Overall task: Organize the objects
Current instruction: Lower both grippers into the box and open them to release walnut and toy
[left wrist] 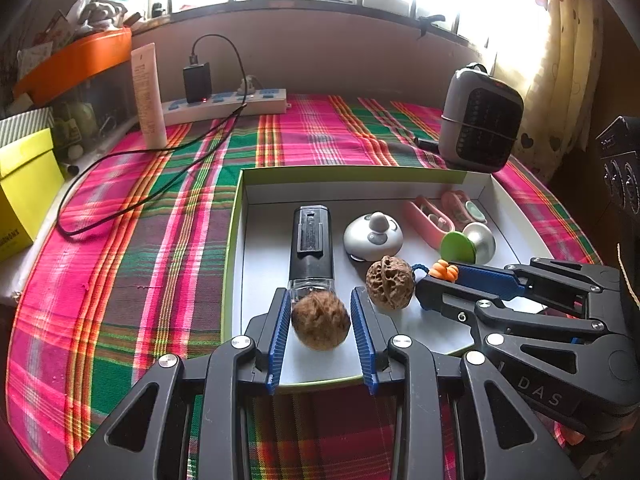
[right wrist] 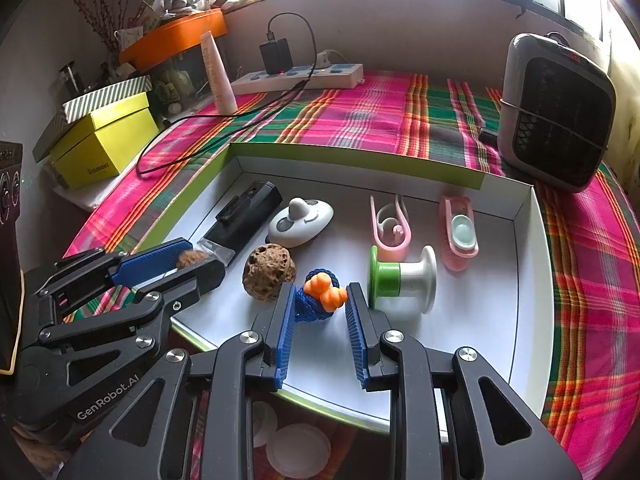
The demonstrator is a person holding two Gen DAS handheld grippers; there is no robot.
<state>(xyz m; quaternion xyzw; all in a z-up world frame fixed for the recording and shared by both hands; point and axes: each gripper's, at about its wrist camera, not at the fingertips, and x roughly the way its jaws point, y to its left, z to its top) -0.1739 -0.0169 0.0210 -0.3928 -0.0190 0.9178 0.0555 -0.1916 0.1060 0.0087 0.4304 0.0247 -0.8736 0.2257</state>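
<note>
A shallow white tray with green outer walls lies on the plaid cloth. In the left wrist view my left gripper is shut on a brown walnut at the tray's near edge, just in front of a black clear-tipped device. A second walnut lies loose to its right. My right gripper is shut on a blue knitted charm with orange beads, low over the tray floor. A green and white spool lies to the right of that charm.
The tray also holds a grey round gadget and two pink clips. A grey heater stands at the back right. A power strip with a black cable, a white tube and a yellow box line the back left.
</note>
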